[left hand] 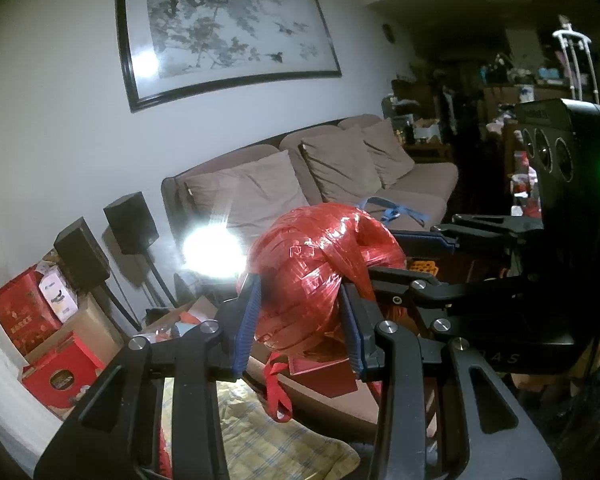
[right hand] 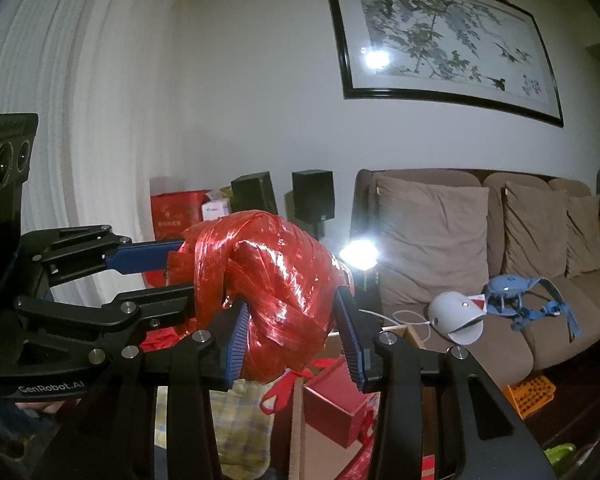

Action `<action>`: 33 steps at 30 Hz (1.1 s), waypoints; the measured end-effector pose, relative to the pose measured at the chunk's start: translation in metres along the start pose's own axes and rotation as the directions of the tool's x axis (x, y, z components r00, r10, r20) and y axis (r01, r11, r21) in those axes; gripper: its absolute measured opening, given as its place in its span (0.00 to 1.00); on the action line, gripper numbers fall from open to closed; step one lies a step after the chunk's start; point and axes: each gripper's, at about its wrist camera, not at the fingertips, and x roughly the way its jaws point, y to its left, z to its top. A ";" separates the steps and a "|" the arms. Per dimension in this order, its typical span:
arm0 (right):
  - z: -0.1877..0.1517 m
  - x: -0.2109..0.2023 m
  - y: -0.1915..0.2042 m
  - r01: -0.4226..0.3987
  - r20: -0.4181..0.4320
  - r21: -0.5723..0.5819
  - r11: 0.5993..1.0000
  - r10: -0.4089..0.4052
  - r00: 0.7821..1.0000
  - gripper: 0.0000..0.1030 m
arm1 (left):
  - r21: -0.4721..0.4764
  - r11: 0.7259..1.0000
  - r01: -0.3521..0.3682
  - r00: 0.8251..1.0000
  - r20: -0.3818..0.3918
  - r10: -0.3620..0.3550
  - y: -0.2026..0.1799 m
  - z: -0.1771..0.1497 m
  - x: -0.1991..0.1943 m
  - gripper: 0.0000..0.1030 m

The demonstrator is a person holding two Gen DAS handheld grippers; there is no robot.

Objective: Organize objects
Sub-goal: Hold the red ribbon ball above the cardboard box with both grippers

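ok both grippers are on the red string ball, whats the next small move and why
Probably carry it, both grips kept, down toward the open cardboard box below. The red string ball hangs in the air, pinched by the left gripper and the right gripper, with a loose red loop dangling that could snag.

Home living room: sofa [right hand: 480, 240], framed painting [right hand: 440, 44]
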 end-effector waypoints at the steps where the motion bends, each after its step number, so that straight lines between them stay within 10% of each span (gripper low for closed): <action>1: 0.000 0.000 -0.001 0.003 -0.001 0.001 1.000 -0.003 1.000 0.40 | 0.001 1.000 0.003 1.000 -0.001 -0.003 -0.001 0.001 0.001 0.34; 33: -0.001 0.001 -0.024 0.038 -0.028 0.025 0.999 -0.038 0.999 0.40 | -0.007 0.999 0.044 0.999 -0.017 -0.044 -0.013 0.009 0.028 0.34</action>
